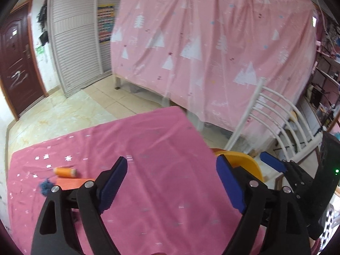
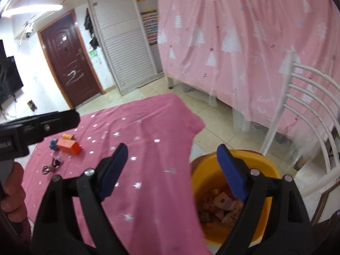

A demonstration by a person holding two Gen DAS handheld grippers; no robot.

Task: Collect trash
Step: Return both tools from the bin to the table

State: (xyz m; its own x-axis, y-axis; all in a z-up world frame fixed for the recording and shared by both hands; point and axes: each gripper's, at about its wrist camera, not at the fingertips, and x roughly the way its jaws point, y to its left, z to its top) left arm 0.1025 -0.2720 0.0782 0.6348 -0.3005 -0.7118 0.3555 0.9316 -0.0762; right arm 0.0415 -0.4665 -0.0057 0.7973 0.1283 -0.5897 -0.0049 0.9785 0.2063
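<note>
Right wrist view: right hand-held gripper (image 2: 172,170) wide open, nothing between the blue pads, hanging over the right edge of the counter (image 2: 148,127) with its pink starry cloth. Just past that edge, down on the right, yellow bucket (image 2: 265,170) already holding a pile of wrappers and scraps. Trash left on the counter sits at the far left: orange box (image 2: 69,146), orange spool (image 2: 67,136) just behind it, blue fuzzy bit (image 2: 53,145) touching the box's left end, and a small dark tangle (image 2: 52,165) nearer. White chair (image 2: 308,110) off to the right of the bucket.

Left wrist view: left hand-held gripper (image 1: 173,183) also spread open and empty, above the middle of the cloth. Same orange spool (image 1: 64,172), box (image 1: 73,183) and blue fuzz (image 1: 45,186) show up left of its left finger, well apart from the pads. Bucket rim (image 1: 244,159) peeking behind the right finger. Pink tree-print sheet (image 1: 212,42) hanging at the far side.
</note>
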